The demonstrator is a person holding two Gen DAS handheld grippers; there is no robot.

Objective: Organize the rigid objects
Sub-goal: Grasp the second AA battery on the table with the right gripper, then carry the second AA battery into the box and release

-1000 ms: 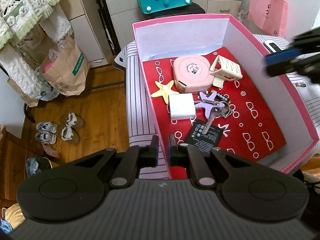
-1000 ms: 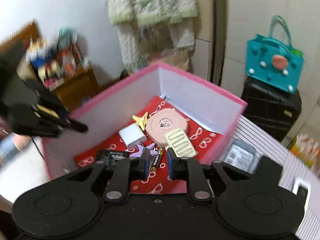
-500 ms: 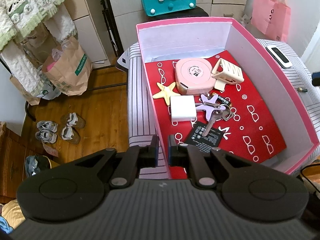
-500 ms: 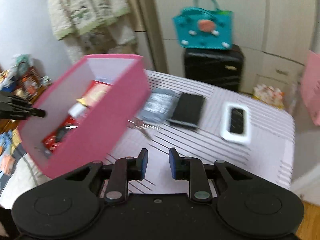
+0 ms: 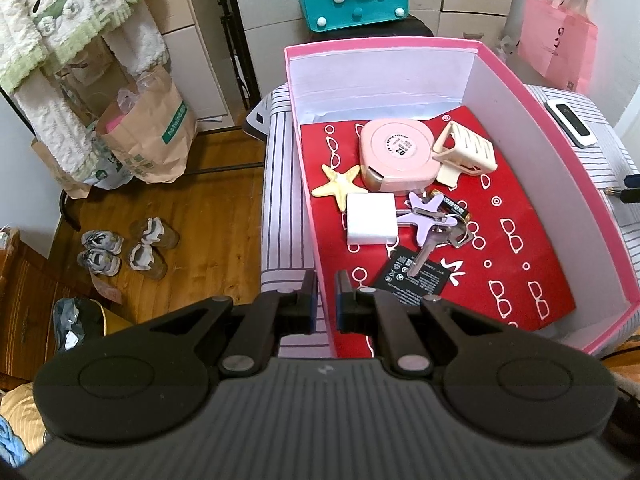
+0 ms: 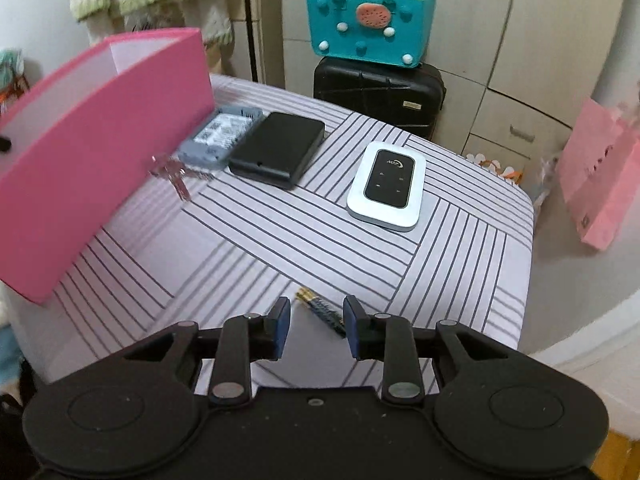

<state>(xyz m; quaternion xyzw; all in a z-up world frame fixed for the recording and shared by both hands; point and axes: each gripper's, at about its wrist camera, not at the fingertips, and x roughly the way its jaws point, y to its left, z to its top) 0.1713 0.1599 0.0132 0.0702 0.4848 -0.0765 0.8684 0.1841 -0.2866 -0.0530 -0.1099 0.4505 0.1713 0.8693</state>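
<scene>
A pink box [image 5: 560, 184] with a red patterned floor holds a pink tape measure [image 5: 396, 152], a cream holder [image 5: 464, 152], a yellow starfish [image 5: 340, 184], a white charger [image 5: 370, 218], a key on a purple star fob [image 5: 430, 216] and a black card [image 5: 416, 276]. My left gripper [image 5: 325, 306] is shut on the box's near left wall. My right gripper [image 6: 316, 316] hangs low over the striped cloth [image 6: 280, 240]. Its jaws are opening, and small batteries [image 6: 320, 306] lie between them untouched.
On the cloth beside the box [image 6: 80, 152] lie loose keys [image 6: 172, 172], a grey battery pack [image 6: 220, 136], a black case [image 6: 276, 148] and a white pocket router [image 6: 386, 184]. A black suitcase [image 6: 380, 92] with a teal bag [image 6: 368, 28] stands behind; a pink bag [image 6: 600, 176] hangs right.
My right gripper swung from above the box out to the cloth on its right, sank over the batteries, and its jaws widened. The left gripper and the box stayed put.
</scene>
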